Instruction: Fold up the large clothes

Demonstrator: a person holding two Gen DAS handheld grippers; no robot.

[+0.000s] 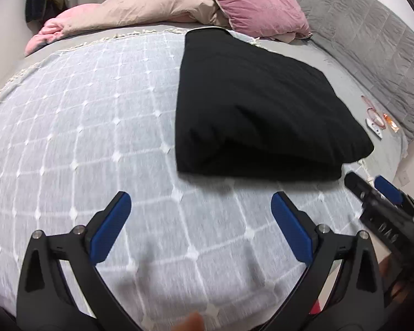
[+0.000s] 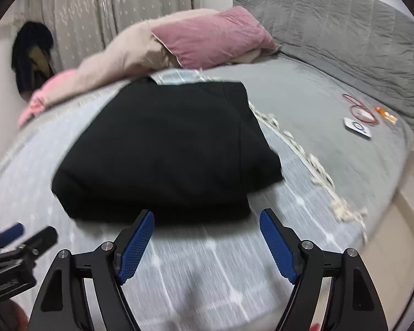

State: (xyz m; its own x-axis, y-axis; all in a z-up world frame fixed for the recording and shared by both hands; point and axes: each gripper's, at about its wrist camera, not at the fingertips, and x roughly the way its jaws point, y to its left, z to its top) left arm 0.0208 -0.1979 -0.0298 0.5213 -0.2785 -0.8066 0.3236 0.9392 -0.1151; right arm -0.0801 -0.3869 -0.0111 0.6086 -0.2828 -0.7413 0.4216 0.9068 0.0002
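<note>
Black garment (image 1: 262,104) sits folded into a compact block on the bed's checked throw (image 1: 82,124).
Left tongs (image 1: 201,226) gape wide and empty, right tongs (image 2: 207,242) spread empty too, both short of its near edge, apparently letting the fold rest.

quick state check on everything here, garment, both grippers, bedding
black garment: folded into a flat stack on the throw, not held
left gripper: open, nothing between the fingers
right gripper: open, empty
grid-pattern throw: spread flat
pink pillow: leaning on a bunched beige duvet
</note>
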